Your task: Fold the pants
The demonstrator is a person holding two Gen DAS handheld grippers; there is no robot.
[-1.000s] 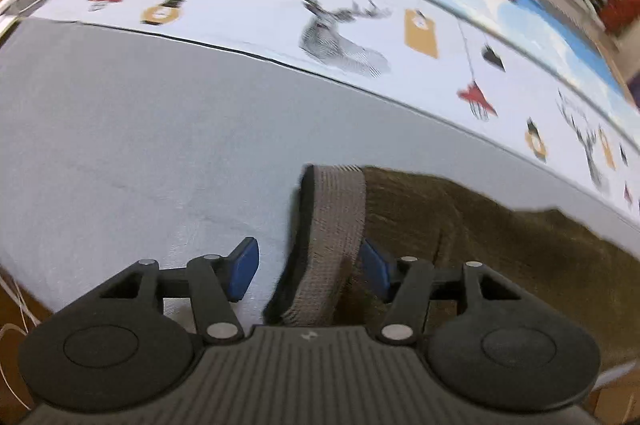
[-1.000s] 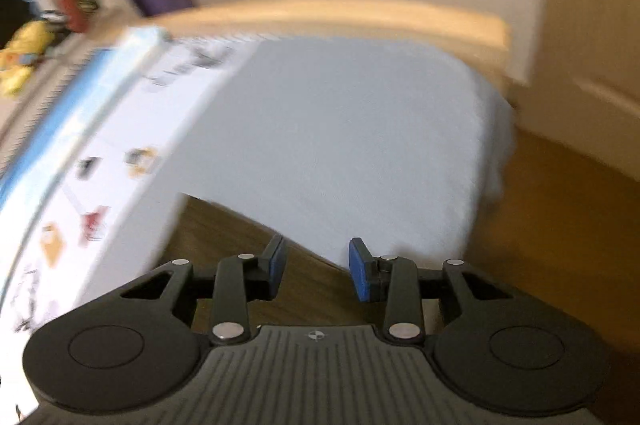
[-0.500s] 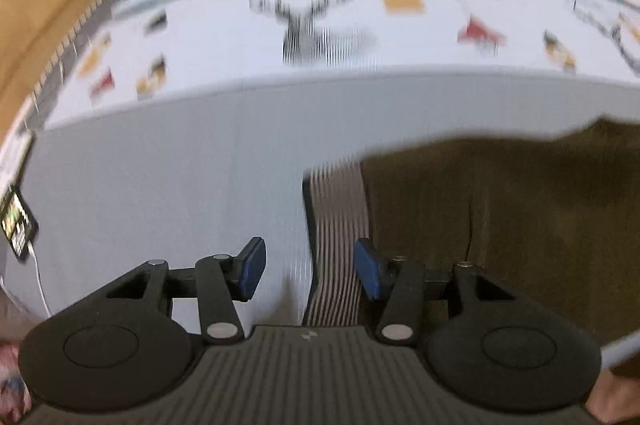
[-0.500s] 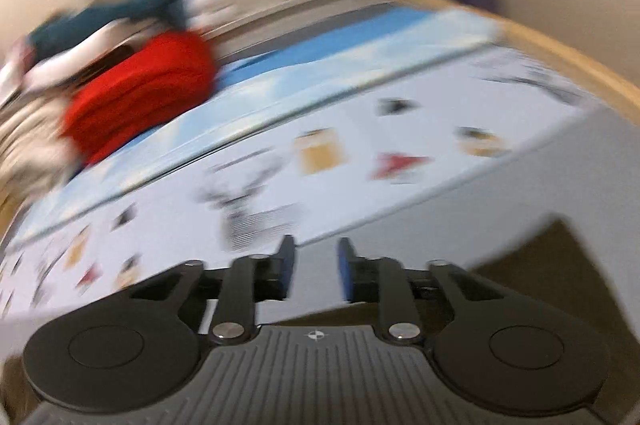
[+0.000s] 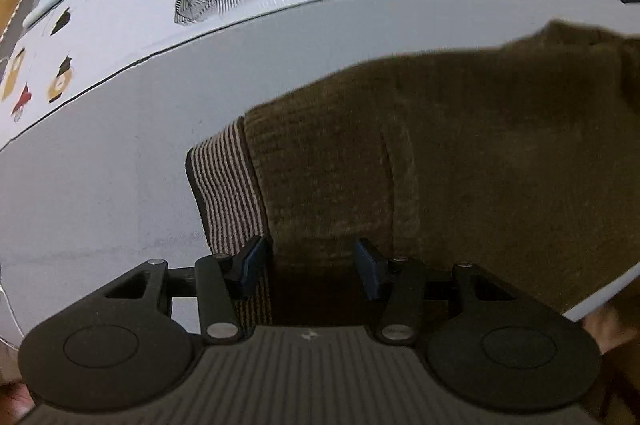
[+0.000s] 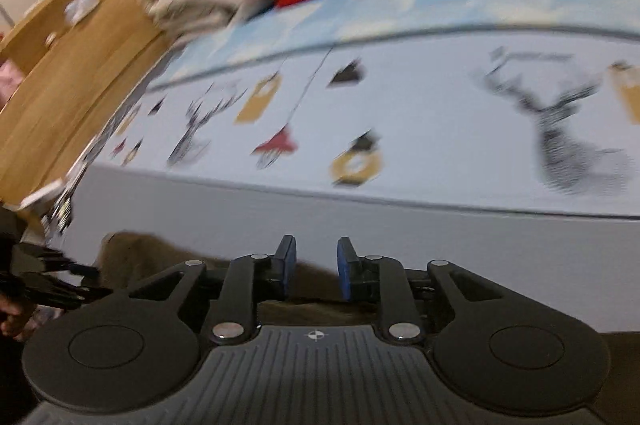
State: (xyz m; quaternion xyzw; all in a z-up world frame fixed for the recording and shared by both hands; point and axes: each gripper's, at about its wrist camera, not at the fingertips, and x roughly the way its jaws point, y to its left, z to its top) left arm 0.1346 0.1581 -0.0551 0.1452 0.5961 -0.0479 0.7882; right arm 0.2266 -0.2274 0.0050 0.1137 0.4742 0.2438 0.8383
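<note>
Pants of brown corduroy lie flat on the grey bedsheet under the left gripper, unclenched astride the striped waistband (likely to pinch it), while the right gripper, jaws parting and empty, hovers over the pants' far end for folding.

pants | olive-brown corduroy, striped waistband | lying flat on grey sheet
</note>
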